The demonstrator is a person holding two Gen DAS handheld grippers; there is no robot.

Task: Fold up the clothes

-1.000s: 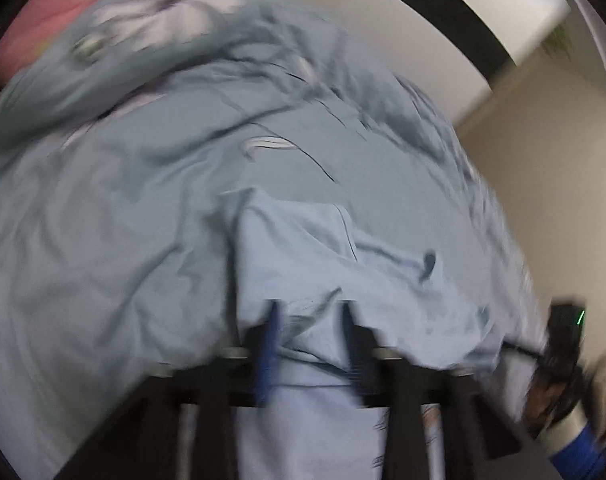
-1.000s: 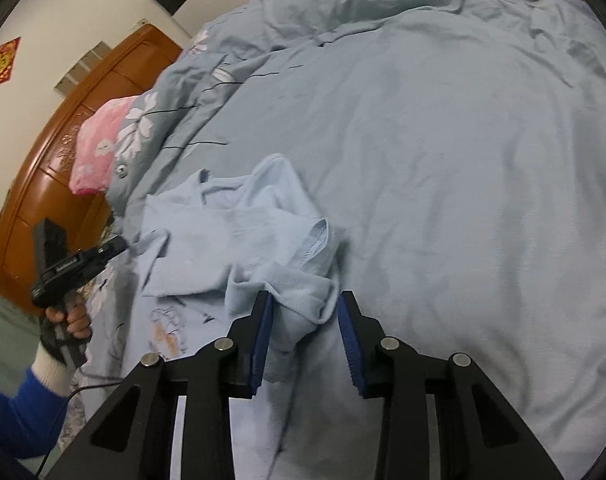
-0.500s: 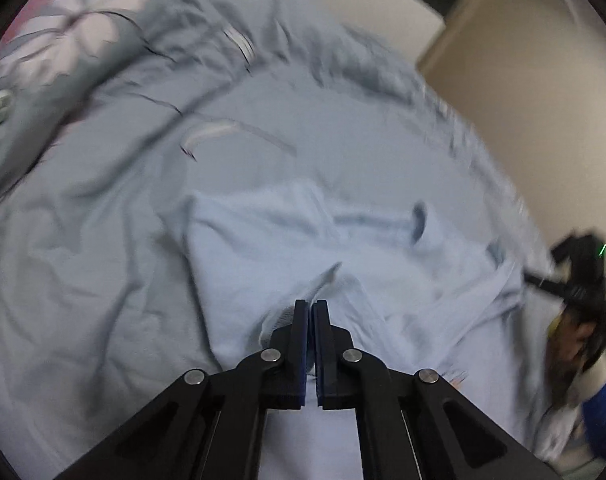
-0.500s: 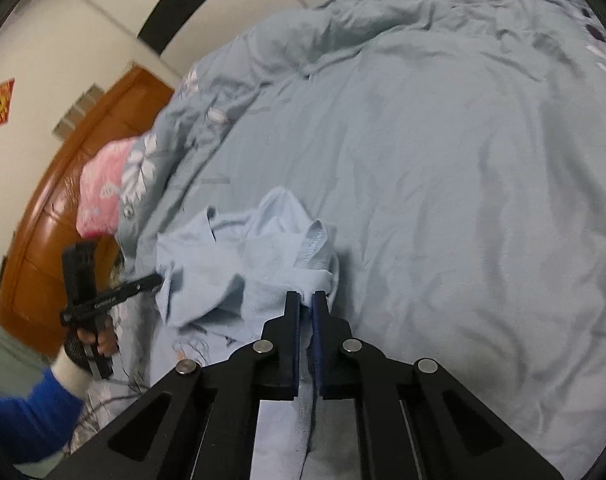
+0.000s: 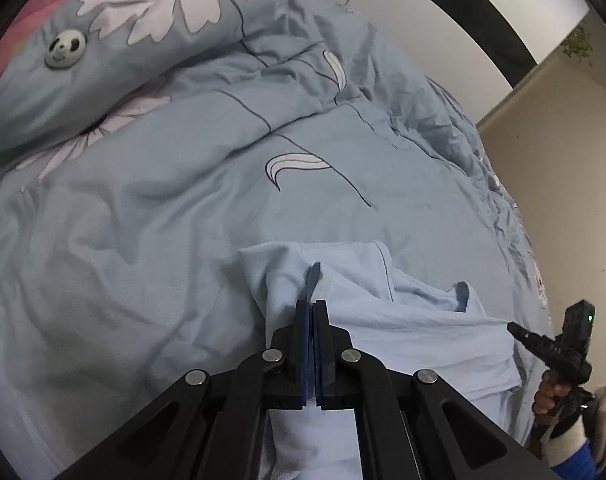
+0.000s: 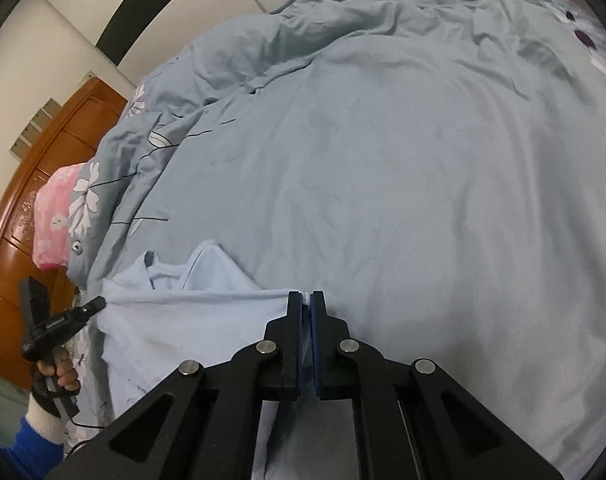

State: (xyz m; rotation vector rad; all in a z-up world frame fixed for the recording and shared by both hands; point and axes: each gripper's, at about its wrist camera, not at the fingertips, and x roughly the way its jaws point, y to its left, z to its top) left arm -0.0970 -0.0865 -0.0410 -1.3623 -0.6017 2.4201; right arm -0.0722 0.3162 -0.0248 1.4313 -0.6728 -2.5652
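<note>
A pale blue shirt (image 5: 403,332) lies on the grey-blue duvet (image 5: 143,220) of a bed. My left gripper (image 5: 313,306) is shut on a pinched fold at one end of the shirt's edge. My right gripper (image 6: 307,298) is shut on the other end of that edge, and the shirt (image 6: 191,328) is stretched taut between the two. The right gripper also shows at the right edge of the left wrist view (image 5: 515,326). The left gripper also shows at the left of the right wrist view (image 6: 99,302). The shirt's lower part hangs below the grippers, out of sight.
A flowered pillow (image 5: 123,32) and a pink pillow (image 6: 53,220) lie at the head of the bed by a wooden headboard (image 6: 31,168). The duvet (image 6: 423,180) spreads wide beyond the shirt. A beige wall (image 5: 551,128) stands past the bed's far side.
One second ago both grippers were open around the crumpled shirt. They shut on its edge, then drew apart, so the shirt now hangs stretched flat between them.
</note>
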